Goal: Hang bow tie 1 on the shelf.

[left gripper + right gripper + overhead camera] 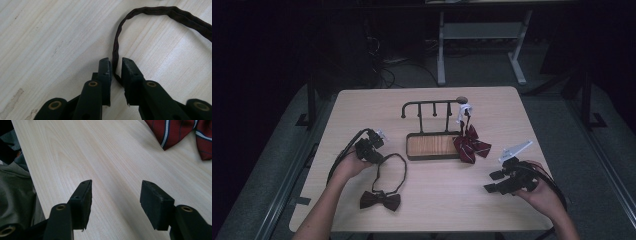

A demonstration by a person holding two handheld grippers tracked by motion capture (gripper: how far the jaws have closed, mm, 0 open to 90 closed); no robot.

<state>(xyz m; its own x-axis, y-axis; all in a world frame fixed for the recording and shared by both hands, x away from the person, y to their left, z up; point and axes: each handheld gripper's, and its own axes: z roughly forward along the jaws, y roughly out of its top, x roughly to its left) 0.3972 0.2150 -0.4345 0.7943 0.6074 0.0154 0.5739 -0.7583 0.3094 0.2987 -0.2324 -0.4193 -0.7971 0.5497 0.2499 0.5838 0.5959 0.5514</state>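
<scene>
The left gripper [115, 62] sits low over the left half of the surface [492, 200], its jaws nearly together with the thin strap [115, 50] of the dark bow tie [380, 200] running between them; a small gap shows at each pad, so I cannot tell whether they pinch it yet. The strap loops from there toward the middle, and the bow itself lies near the front edge. The right gripper [115, 192] rests near the right edge, jaws wide apart over bare pale wood. Ahead of it a red striped bow tie [470, 145] hangs on a black rack [432, 107] with a wooden tray base at the centre. Beyond the far edge: grey floor, a white desk frame [482, 45], cables, dark room
</scene>
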